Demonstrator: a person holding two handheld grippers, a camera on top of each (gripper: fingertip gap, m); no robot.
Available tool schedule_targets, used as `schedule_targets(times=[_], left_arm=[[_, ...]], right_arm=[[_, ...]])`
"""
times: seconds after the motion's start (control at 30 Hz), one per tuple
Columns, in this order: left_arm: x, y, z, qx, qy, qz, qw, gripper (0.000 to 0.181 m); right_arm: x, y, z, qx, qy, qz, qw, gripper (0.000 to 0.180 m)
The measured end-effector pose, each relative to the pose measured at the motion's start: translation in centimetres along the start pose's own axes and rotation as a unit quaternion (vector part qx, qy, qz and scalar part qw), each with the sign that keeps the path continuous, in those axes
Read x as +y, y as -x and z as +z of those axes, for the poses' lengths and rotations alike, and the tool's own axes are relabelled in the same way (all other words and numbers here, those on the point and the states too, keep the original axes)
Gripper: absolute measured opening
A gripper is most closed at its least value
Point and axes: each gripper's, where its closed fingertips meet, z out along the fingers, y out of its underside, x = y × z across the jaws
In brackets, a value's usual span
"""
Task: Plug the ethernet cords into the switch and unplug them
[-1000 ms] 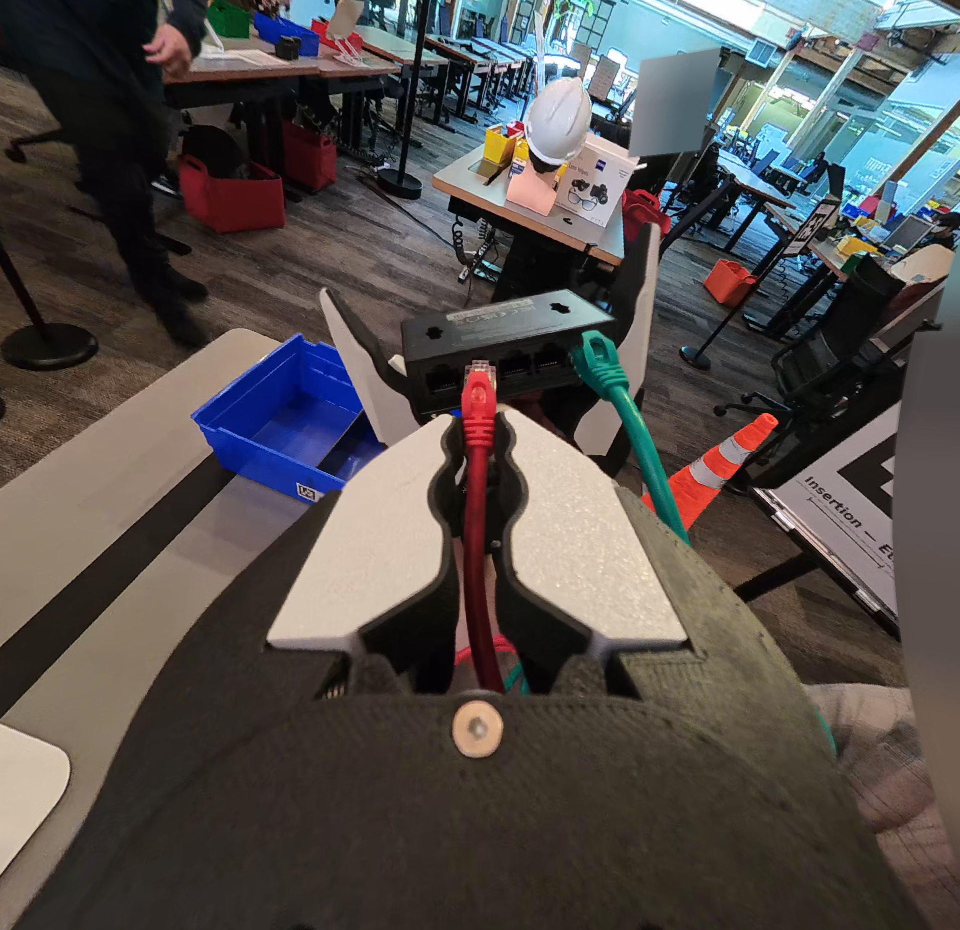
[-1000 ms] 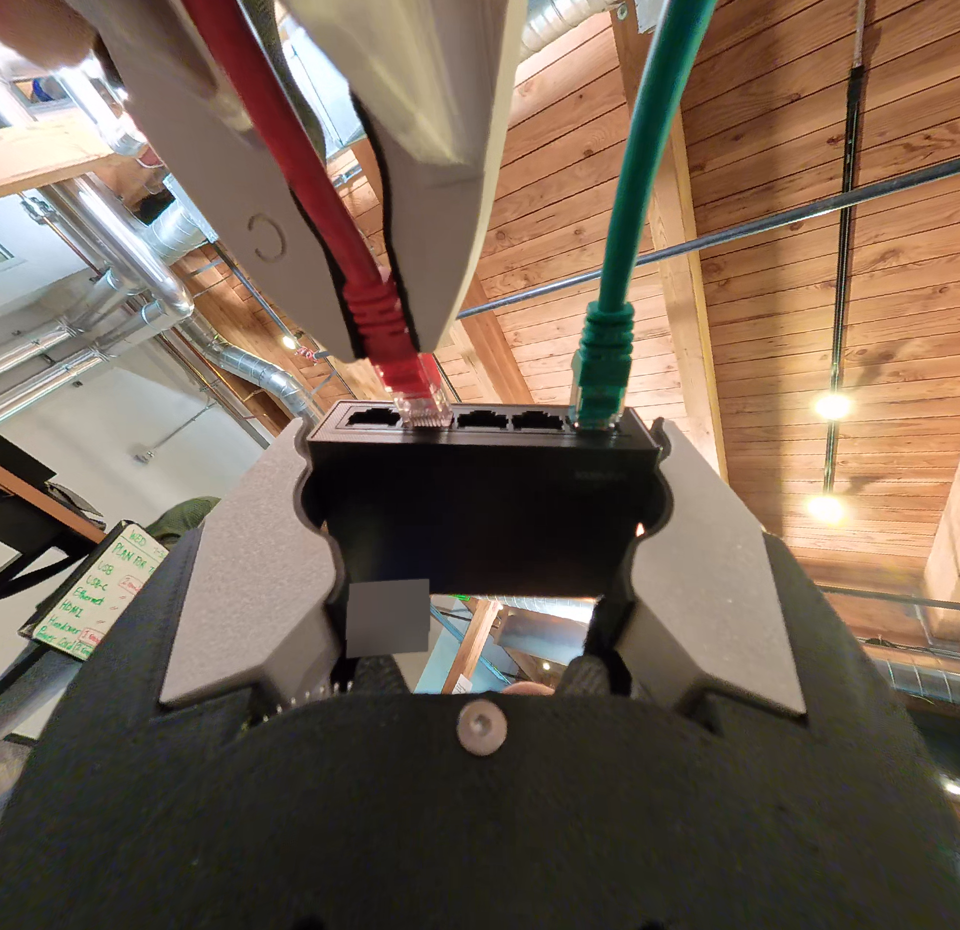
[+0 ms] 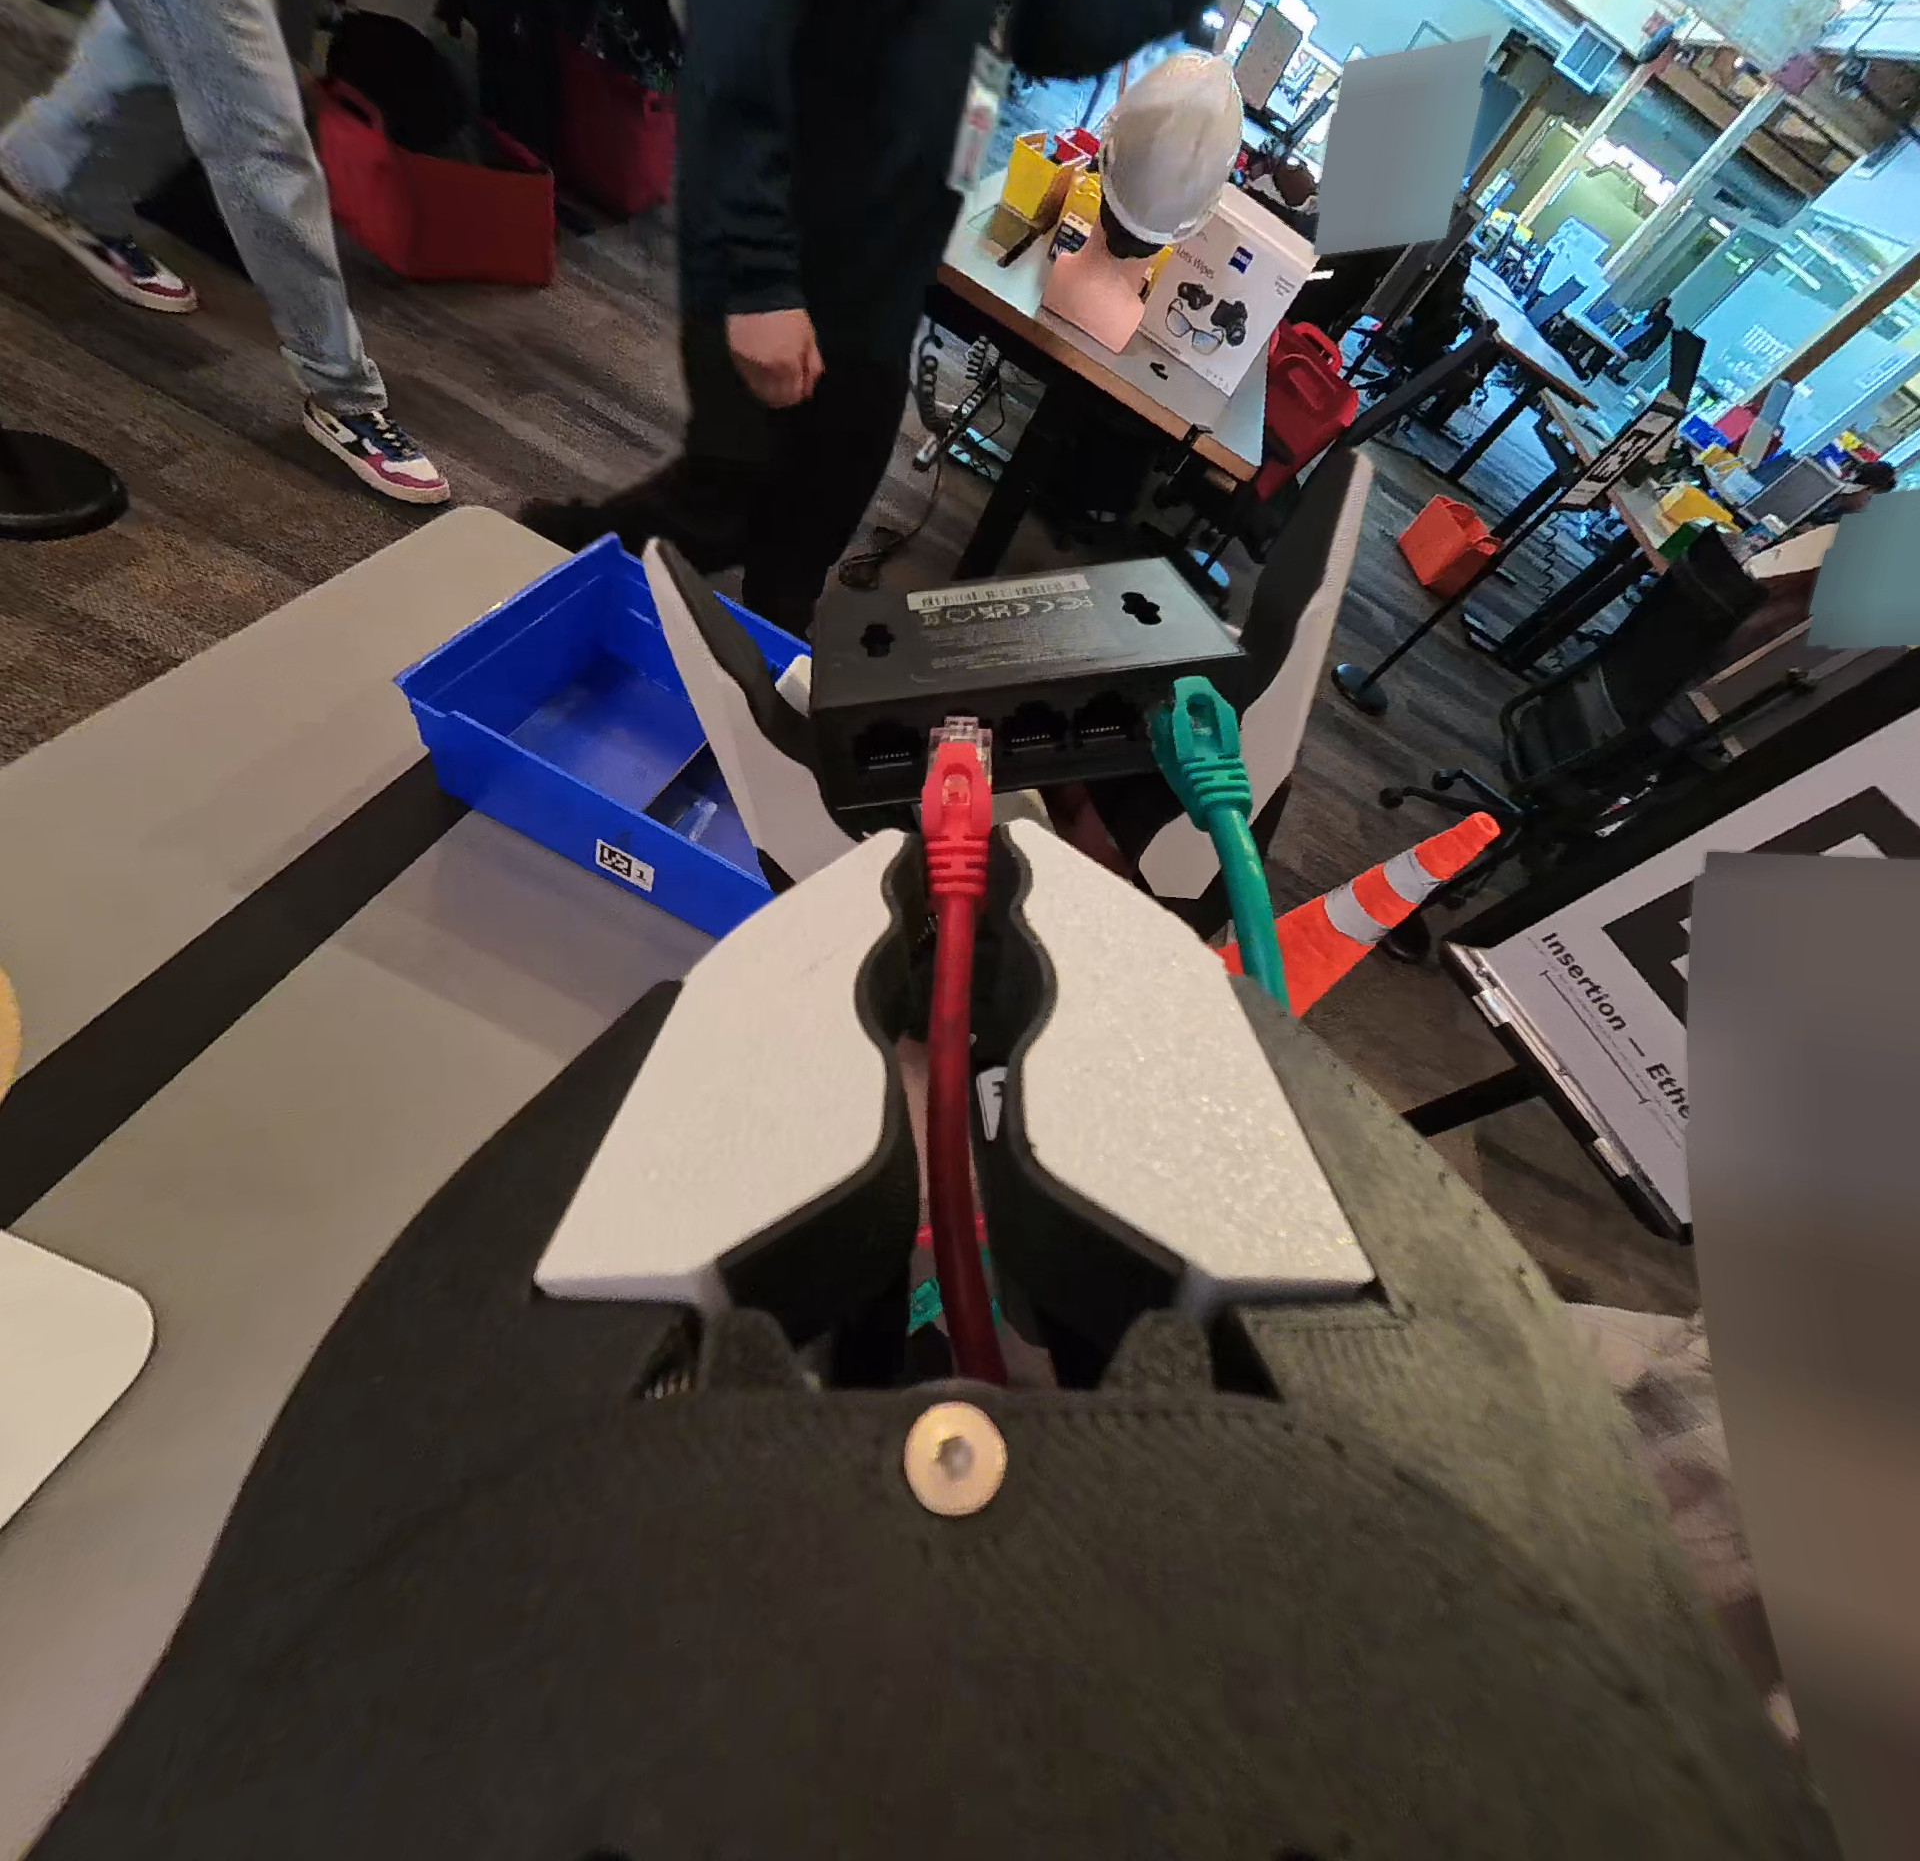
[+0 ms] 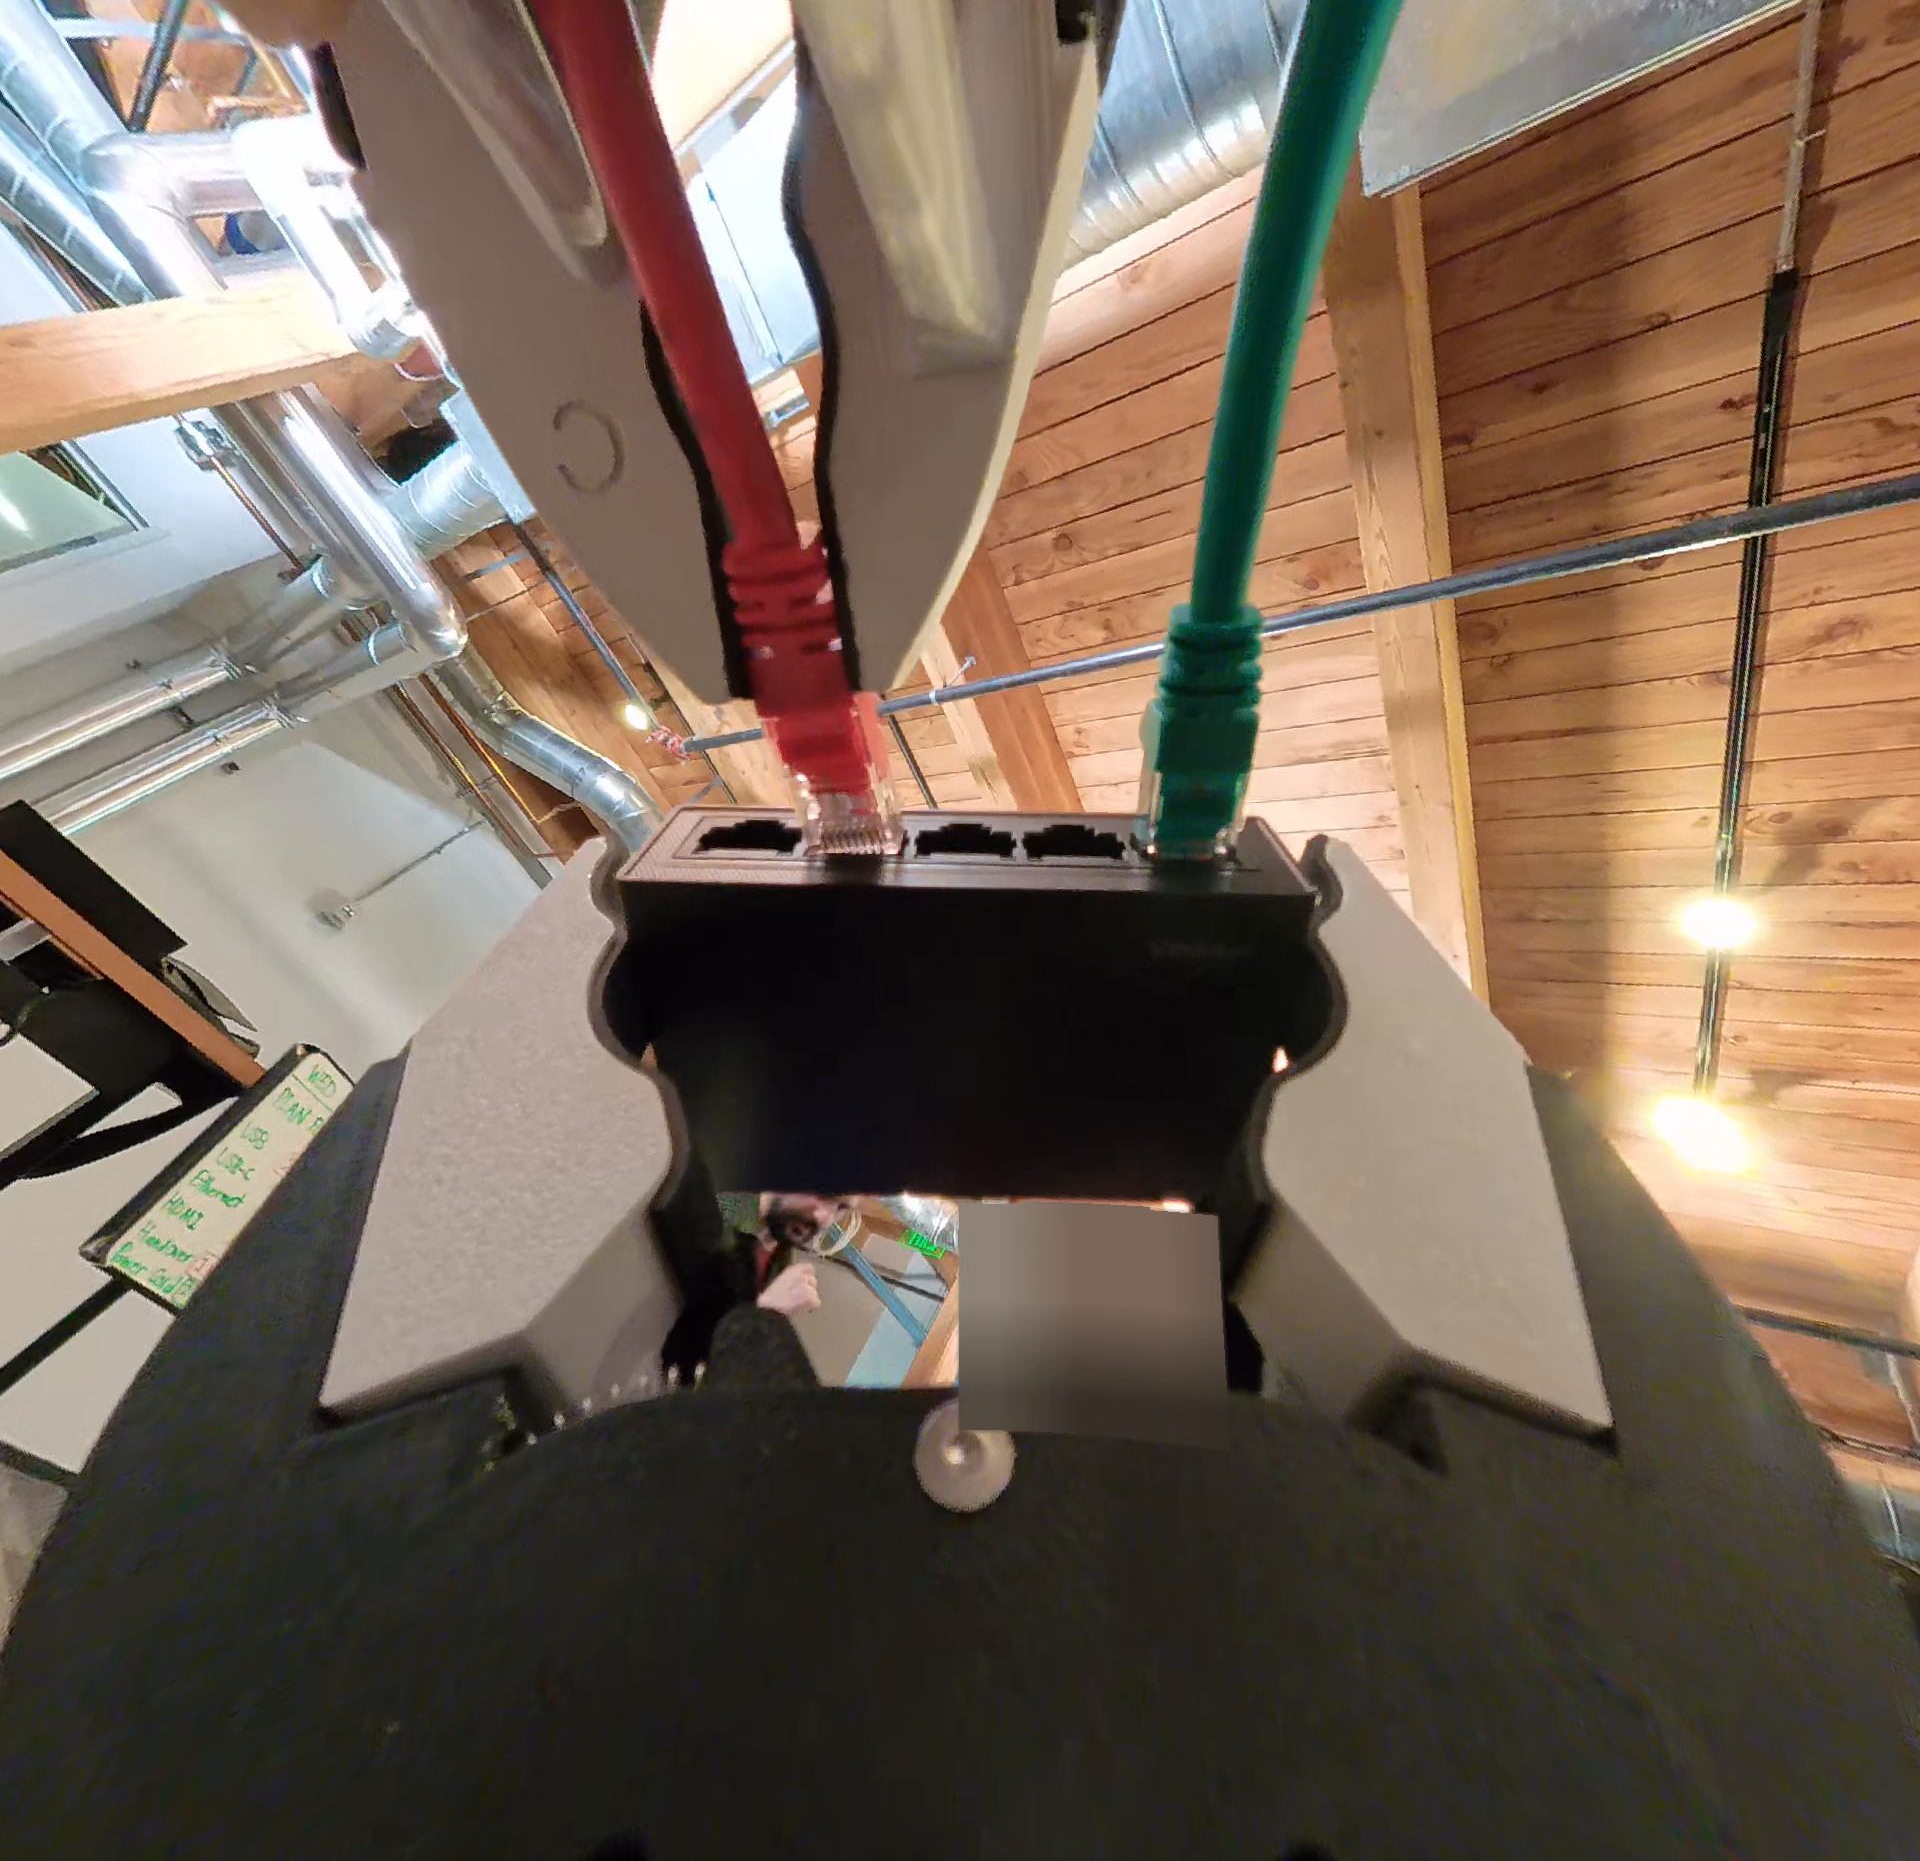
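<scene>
Your left gripper [image 3: 961, 866] pinches the red cord [image 3: 951, 1042], its clear plug at the switch's [image 4: 956, 990] second port. Your right gripper [image 4: 961, 928] clamps the switch's sides; the green cord [image 4: 1210, 689] sits plugged at right.

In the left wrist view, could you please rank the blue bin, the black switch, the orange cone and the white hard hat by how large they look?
1. blue bin
2. black switch
3. orange cone and white hard hat: look alike, and the hat is farther off, so unranked.
</scene>
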Motion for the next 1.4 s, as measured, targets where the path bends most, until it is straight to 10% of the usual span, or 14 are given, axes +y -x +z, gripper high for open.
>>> schedule_targets(times=[1.4], left_arm=[[-0.4, 0.6, -2.1, 0.013, 0.08, 0.025, 0.996, 0.011]], right_arm=[[-3.4, 1.7, 0.2, -0.038, -0.031, 0.018, 0.999, 0.121]])
